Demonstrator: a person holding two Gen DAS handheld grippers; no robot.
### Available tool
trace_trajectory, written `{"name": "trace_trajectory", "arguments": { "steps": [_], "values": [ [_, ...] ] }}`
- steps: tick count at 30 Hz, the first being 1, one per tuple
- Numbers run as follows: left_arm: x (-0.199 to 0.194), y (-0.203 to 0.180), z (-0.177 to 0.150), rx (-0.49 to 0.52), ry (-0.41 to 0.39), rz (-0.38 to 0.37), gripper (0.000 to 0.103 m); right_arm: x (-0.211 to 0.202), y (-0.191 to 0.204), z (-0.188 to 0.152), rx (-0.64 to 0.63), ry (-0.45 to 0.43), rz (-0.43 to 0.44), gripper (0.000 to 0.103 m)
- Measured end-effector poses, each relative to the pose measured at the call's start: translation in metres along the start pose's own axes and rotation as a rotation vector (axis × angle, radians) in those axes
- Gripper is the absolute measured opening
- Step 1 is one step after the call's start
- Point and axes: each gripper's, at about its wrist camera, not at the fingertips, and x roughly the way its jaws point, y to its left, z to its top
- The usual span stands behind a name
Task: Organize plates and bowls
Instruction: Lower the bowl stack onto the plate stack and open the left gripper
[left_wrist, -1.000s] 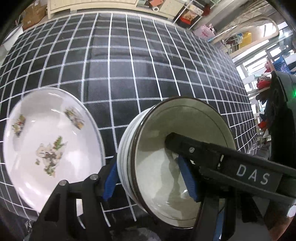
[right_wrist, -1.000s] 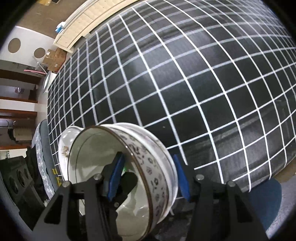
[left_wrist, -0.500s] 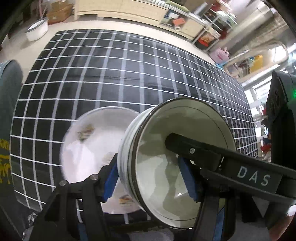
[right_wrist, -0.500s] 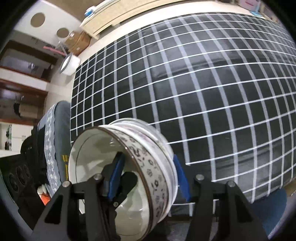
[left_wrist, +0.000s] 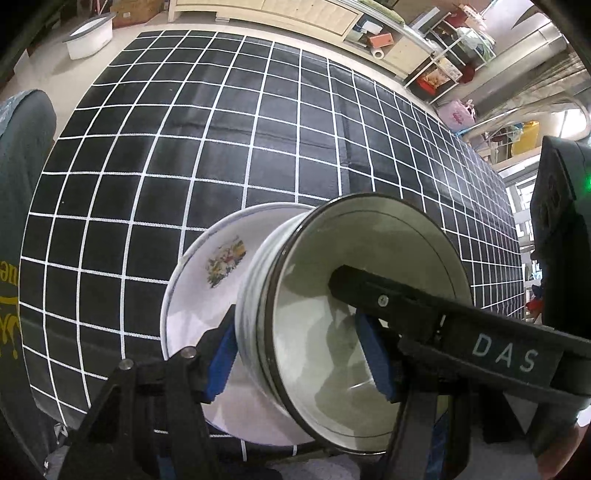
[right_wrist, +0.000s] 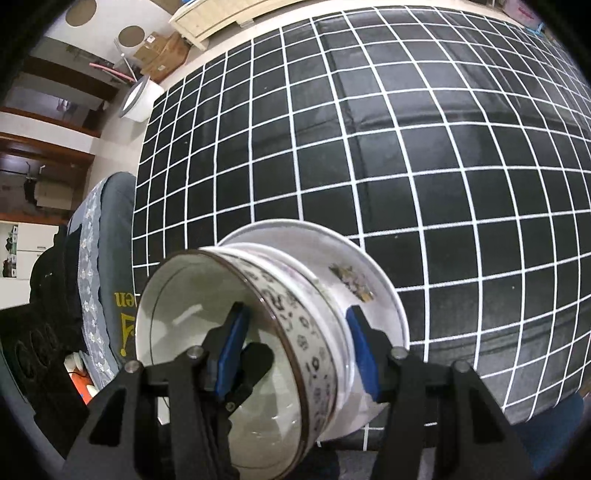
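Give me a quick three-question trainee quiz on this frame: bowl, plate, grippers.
1. True or false: the left gripper and the right gripper grip the same bowl.
2. What lies under the bowl?
A. a tray
B. a floral plate
C. a cup
3. What pattern does the tablecloth have?

Key:
1. True; each has one of its jaws inside the rim and one outside.
2. B
3. Black with a white grid.

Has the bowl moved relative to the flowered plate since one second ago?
Yes. The bowl, gripped by both tools, was beside the flowered plate; in the left wrist view it now overlaps the plate's right part.
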Motion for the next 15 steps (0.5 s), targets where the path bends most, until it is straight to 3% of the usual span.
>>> {"name": "trace_trajectory", "arguments": {
  "steps": [15],
  "values": [
    [0.006, -0.001, -0.005, 0.011, -0.005, -0.014, 0.059, 0.006, -0.013, -0.001, -0.005, 0.006, 0.015, 0.06]
  ]
}}
